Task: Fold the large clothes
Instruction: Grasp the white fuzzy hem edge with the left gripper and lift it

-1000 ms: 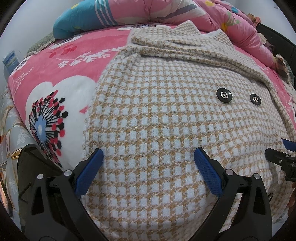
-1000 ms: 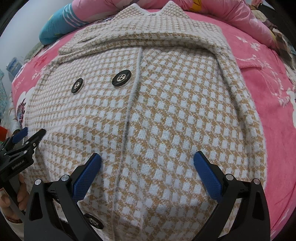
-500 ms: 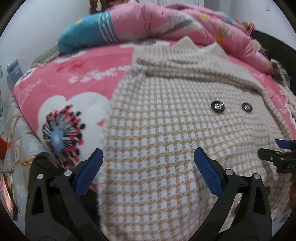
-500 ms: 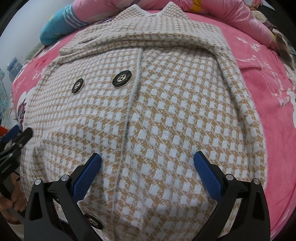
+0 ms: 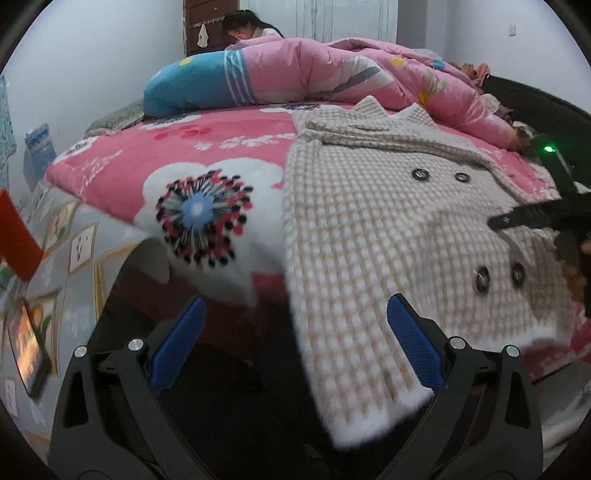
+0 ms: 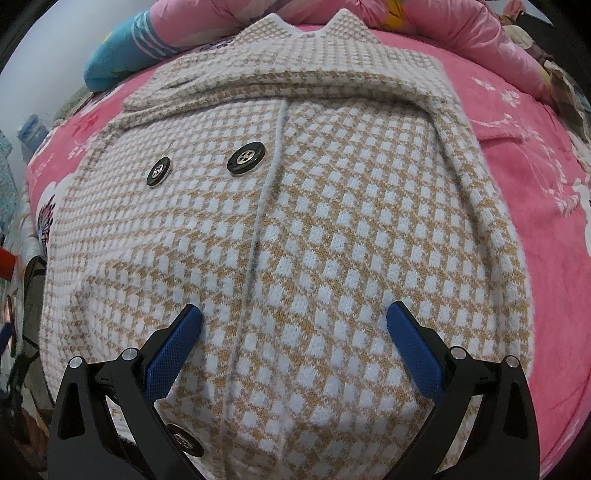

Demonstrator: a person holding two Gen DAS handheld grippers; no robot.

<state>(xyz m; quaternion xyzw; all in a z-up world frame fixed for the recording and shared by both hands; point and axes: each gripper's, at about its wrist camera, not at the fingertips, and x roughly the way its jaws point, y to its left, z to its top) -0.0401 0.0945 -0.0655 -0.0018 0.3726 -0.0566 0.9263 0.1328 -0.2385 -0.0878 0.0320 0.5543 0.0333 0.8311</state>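
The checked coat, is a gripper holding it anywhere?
No. The left gripper and right gripper are open; the coat lies unheld.

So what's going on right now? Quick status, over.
Both grippers open, holding nothing: left gripper off the bed edge, right gripper over the checked coat. Coat flat on pink blanket, hem overhanging. Nothing blocking.

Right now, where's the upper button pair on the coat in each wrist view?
Left wrist: button pair upper right, small, below the collar.
Right wrist: button pair left of centre, large, beside the placket.
Shared landmark: the coat's pointed collar, against the pink quilt.
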